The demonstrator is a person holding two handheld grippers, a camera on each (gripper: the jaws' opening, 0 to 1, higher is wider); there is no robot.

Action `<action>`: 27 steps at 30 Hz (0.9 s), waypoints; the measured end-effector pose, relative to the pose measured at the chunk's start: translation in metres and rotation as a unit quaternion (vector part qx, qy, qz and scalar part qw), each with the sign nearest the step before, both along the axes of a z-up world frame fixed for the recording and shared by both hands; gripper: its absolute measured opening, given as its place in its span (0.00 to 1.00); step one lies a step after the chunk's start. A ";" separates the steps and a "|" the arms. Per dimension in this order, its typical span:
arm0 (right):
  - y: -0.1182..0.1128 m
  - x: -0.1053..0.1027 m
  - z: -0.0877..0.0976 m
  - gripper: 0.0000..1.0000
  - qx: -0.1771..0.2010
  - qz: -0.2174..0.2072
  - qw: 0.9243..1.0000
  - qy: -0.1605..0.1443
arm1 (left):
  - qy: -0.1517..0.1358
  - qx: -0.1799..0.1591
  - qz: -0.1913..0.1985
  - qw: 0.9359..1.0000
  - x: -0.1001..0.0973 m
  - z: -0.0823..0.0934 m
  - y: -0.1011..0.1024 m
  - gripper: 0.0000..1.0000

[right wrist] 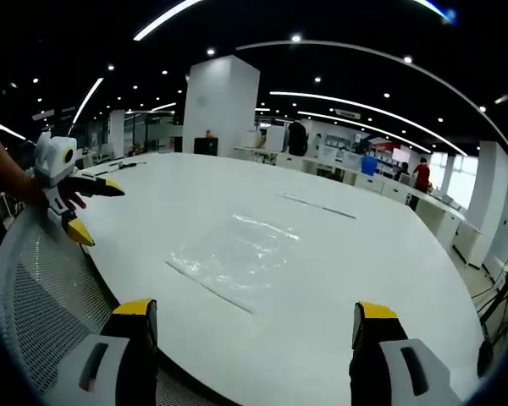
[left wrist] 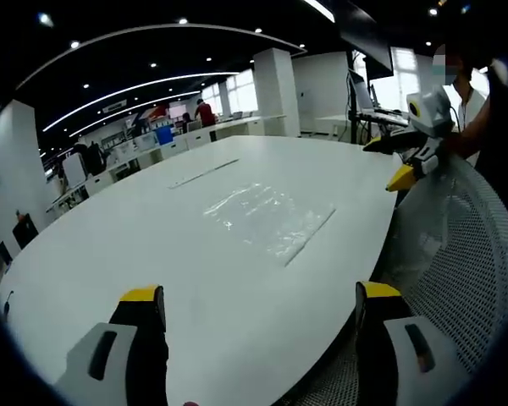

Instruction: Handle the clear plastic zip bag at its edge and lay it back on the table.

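Jaws spread wide on the left gripper point(left wrist: 260, 306), yellow-tipped, nothing between them, rising from the bottom of the left gripper view over the near rim of the white table point(left wrist: 110, 254); lower parts cut off by the frame edge. Same on the right gripper point(right wrist: 256, 319) in the right gripper view: jaws well apart, holding nothing, poised just short of the table's edge.

Beyond the jaws, lying flat on the tabletop, the clear plastic zip bag point(left wrist: 267, 217), untouched and well apart from both grippers; hard to read against the white surface, traced mainly by glints, creases and the straight zip strip along its near side. Seen again in the right gripper view as the same faint wrinkled sheet point(right wrist: 237, 254), edges partly lost in glare.

Farther back on the table, a thin pale strip point(left wrist: 203, 173), too faint to identify.

At the right of the left gripper view, the other gripper held in a hand, yellow jaws parted, above a grey mesh chair back point(left wrist: 466, 279); person behind it largely cut off. At the left of the right gripper view, the opposite gripper likewise, jaws parted.

Background: white pillar point(right wrist: 221, 106), desks, small distant figures, blurred.
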State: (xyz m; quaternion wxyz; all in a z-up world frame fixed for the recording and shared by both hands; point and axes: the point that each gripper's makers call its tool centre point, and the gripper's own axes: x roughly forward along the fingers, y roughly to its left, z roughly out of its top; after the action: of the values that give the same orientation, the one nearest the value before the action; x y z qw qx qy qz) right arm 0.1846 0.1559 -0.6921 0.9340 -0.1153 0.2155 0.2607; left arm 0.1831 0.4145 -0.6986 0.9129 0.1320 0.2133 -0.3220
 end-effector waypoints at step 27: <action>-0.002 0.001 0.002 0.97 0.004 -0.006 1.000 -0.003 | 0.003 -0.007 -0.005 1.000 -0.001 0.001 -0.003 0.99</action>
State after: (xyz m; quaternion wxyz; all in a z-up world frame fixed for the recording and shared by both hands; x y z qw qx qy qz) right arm 0.1858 0.1541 -0.6900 0.9367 -0.1115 0.2121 0.2551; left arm 0.1825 0.4119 -0.6972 0.9116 0.1256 0.2131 -0.3284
